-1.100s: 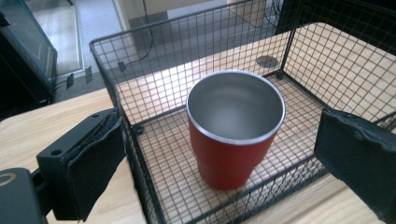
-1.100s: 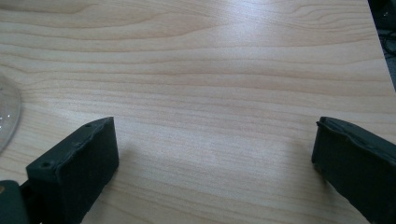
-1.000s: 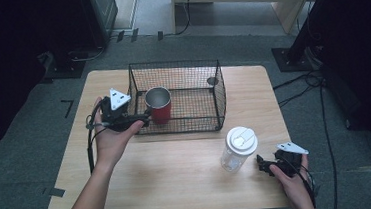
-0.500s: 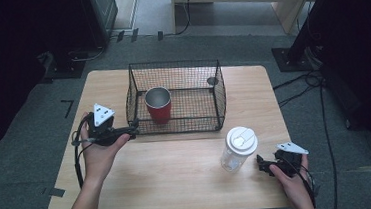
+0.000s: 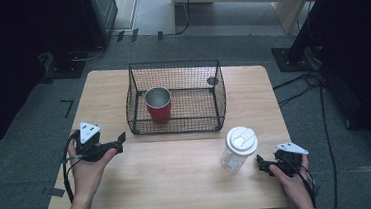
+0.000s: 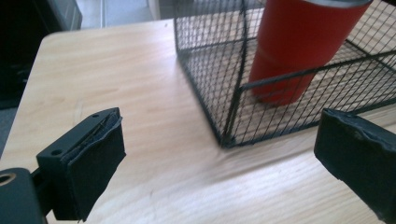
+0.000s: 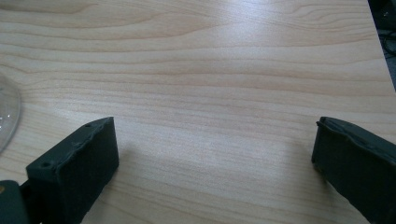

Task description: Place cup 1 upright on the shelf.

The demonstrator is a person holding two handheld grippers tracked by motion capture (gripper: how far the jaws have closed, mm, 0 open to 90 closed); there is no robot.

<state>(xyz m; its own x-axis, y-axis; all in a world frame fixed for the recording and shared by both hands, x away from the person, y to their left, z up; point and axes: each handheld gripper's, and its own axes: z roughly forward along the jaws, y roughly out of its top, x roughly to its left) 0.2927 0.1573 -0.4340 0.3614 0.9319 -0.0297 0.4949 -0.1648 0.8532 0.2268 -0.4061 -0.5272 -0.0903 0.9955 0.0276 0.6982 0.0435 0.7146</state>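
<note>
A red metal cup (image 5: 159, 104) stands upright inside a black wire basket (image 5: 178, 127) at the back middle of the wooden table (image 5: 168, 171). My left gripper (image 5: 119, 140) is open near the basket's front left corner, empty, at the table's left edge. In the left gripper view the red cup (image 6: 299, 51) shows through the basket mesh (image 6: 219, 84), ahead of the wide-apart jaws. A clear tumbler with a white lid (image 5: 239, 148) stands at the front right. My right gripper (image 5: 261, 164) is open just right of it, low over the table.
The table's front and left edges lie close to both hands. Bare wood (image 7: 210, 93) lies ahead of the right gripper, with the tumbler's clear base (image 7: 7, 116) at the left edge of that view. Cables (image 5: 319, 104) run on the floor to the right.
My left gripper has let go of the red cup in the basket and pulled back toward the front left of the table, open. The right gripper has stayed still.
</note>
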